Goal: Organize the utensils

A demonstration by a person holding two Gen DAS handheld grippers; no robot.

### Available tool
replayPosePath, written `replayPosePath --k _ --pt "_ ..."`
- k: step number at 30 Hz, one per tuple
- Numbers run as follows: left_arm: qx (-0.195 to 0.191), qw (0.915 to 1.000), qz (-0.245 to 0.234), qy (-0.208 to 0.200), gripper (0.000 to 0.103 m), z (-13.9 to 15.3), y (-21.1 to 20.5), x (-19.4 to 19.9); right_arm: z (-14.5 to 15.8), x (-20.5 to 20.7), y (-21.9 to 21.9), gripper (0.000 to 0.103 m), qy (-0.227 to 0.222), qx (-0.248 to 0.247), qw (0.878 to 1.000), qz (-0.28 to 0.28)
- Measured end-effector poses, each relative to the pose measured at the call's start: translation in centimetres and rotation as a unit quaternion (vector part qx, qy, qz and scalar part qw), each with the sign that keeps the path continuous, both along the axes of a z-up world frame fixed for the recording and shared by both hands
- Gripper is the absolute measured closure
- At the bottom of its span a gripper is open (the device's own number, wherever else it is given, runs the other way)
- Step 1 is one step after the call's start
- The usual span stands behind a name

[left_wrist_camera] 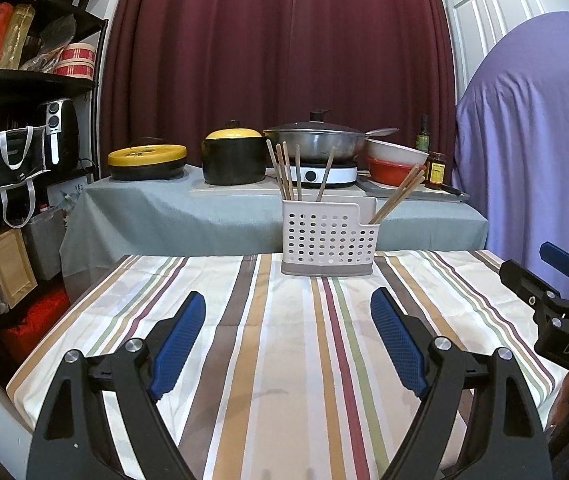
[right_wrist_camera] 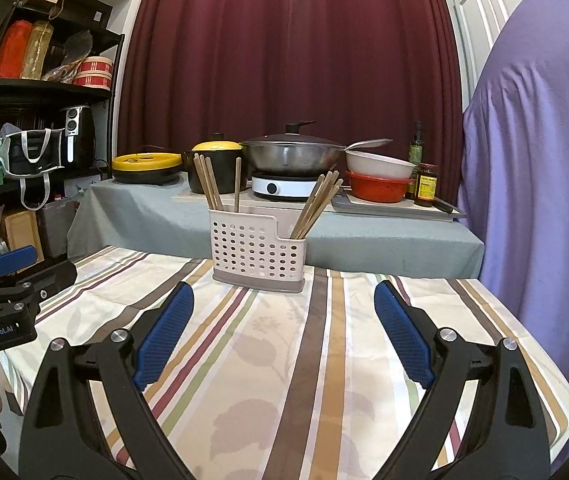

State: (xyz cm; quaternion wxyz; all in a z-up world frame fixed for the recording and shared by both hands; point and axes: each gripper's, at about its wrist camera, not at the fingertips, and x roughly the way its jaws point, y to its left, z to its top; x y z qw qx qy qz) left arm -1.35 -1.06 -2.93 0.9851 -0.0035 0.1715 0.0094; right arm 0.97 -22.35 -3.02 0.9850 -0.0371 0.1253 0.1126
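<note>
A white perforated utensil holder (left_wrist_camera: 326, 240) (right_wrist_camera: 258, 250) stands at the far edge of the striped tablecloth (left_wrist_camera: 284, 360) (right_wrist_camera: 304, 360). Wooden chopsticks (left_wrist_camera: 286, 172) (right_wrist_camera: 210, 182) stand upright in its taller left compartment. More chopsticks (left_wrist_camera: 398, 194) (right_wrist_camera: 318, 202) lean right out of the lower right compartment. My left gripper (left_wrist_camera: 288, 312) is open above the cloth, well short of the holder, with nothing between its blue pads (left_wrist_camera: 180, 344). My right gripper (right_wrist_camera: 284, 304) is open the same way, empty, with blue pads (right_wrist_camera: 404, 332). Each gripper shows at the edge of the other's view.
Behind the table a grey-covered counter (left_wrist_camera: 204, 212) carries a yellow-lidded pot (left_wrist_camera: 234, 156), a wok (left_wrist_camera: 316, 140) on a burner, stacked bowls (left_wrist_camera: 394, 160) and bottles. A dark shelf (left_wrist_camera: 24, 120) stands left. A purple-draped object (left_wrist_camera: 532, 140) rises at right.
</note>
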Motion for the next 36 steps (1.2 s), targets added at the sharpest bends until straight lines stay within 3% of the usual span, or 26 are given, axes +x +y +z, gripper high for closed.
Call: replayPosePath --k 36 --pt "-0.007 0.9999 0.001 -0.014 0.021 0.1 -0.02 -0.66 0.23 -0.45 0.07 0.013 -0.006 -0.005 1.0 0.001"
